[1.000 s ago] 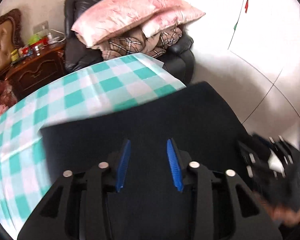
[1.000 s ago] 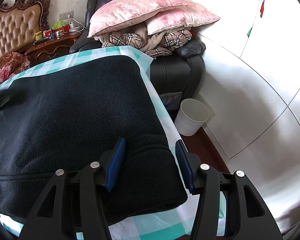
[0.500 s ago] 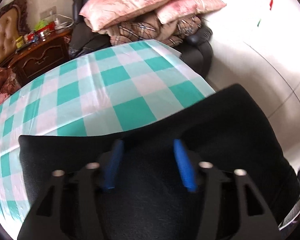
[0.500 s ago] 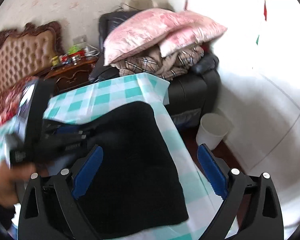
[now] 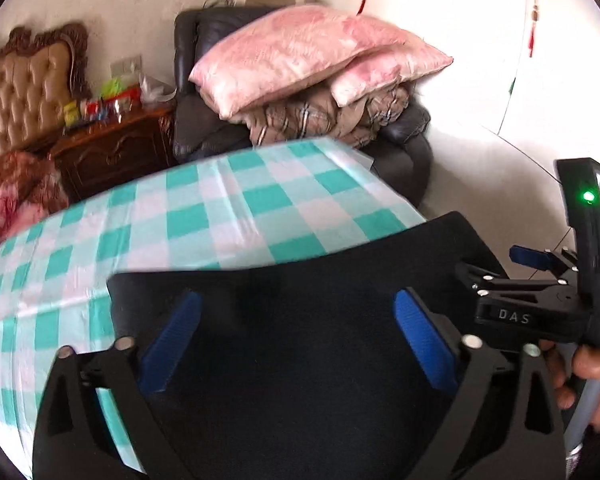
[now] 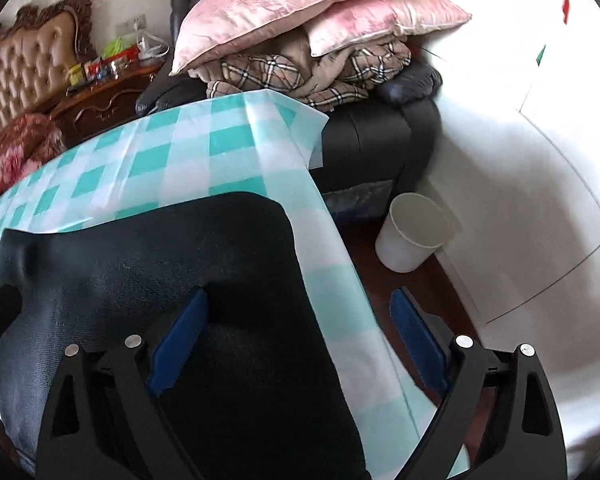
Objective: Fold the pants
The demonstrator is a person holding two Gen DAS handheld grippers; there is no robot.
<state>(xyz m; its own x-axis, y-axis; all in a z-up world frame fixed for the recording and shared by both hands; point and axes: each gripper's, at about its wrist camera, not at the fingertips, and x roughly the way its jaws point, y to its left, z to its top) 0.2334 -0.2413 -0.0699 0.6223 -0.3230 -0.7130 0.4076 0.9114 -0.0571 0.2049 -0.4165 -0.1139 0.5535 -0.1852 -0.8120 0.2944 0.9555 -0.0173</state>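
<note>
Both jaws spread wide, empty: left gripper [image 5: 296, 344] and right gripper [image 6: 300, 340] over black pants [image 6: 180, 264] at checkered table's [image 6: 204, 152] right edge.

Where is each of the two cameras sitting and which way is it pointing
Left wrist: on the left hand-held gripper, looking forward over the black pants and checked tablecloth toward the armchair; its blue fingers are spread, and the right hand-held gripper with the person's hand shows at right.
Right wrist: on the right hand-held gripper, open, looking along the table's right edge; white bin on the floor.
Shared: pants, tablecloth, pink pillows, armchair.
</note>
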